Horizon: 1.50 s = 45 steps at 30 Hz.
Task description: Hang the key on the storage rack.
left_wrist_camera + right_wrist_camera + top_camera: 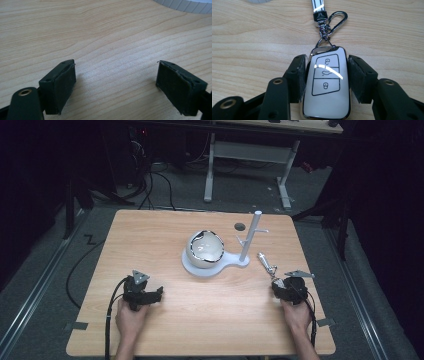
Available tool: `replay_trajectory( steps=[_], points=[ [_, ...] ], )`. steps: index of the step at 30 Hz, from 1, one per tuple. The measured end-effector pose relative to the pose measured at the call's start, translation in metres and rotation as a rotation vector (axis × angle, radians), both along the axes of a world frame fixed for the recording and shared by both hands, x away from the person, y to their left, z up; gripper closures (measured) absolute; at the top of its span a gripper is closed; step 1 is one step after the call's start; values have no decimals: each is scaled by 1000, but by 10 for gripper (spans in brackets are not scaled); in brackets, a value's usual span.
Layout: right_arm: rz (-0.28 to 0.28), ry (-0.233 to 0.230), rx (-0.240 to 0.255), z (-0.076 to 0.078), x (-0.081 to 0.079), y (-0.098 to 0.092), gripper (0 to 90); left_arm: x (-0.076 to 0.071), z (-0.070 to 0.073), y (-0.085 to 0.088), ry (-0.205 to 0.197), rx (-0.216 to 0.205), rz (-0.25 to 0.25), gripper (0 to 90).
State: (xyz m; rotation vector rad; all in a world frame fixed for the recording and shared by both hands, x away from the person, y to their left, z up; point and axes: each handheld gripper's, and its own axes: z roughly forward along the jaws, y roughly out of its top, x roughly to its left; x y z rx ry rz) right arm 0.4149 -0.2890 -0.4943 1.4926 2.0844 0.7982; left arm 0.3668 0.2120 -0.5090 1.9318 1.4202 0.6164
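Key fob [326, 87], glossy white, three outlined buttons, chrome carabiner clip [335, 21].

Car key fob [326, 85] on table [165, 227] between right gripper [327, 80] jaws; stand [215, 265] mid-table, left gripper [150, 295] left.

Key fob [327, 85] bottom: cut off by the lower edge of the right gripper view.
Strap [317, 6] above the clip: runs past the top edge.
White base [185, 5] in the left gripper view: just a corner.
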Motion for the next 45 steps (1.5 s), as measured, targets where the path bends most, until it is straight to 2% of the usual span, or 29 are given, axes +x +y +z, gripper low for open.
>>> replay_trajectory(
  steps=[4,11,20,22,23,24,30,45],
  points=[
    [23,-25,-26,1,-2,1,510,0,0,0,0,0,0,165],
    [36,-85,14,13,-10,-2,512,0,0,0,0,0,0,165],
    [76,-165,84,44,-19,-13,513,0,0,0,0,0,0,165],
    [102,-187,104,55,-21,-13,513,0,0,0,0,-1,1,165],
    [102,-187,104,55,-21,-13,513,0,0,0,0,-1,1,165],
    [118,-204,109,62,-22,-12,513,0,0,0,0,0,0,165],
    [155,-251,137,80,-27,-8,513,0,0,0,0,0,0,165],
    [205,-291,181,106,-26,-6,513,0,0,0,0,0,0,165]
  ],
)
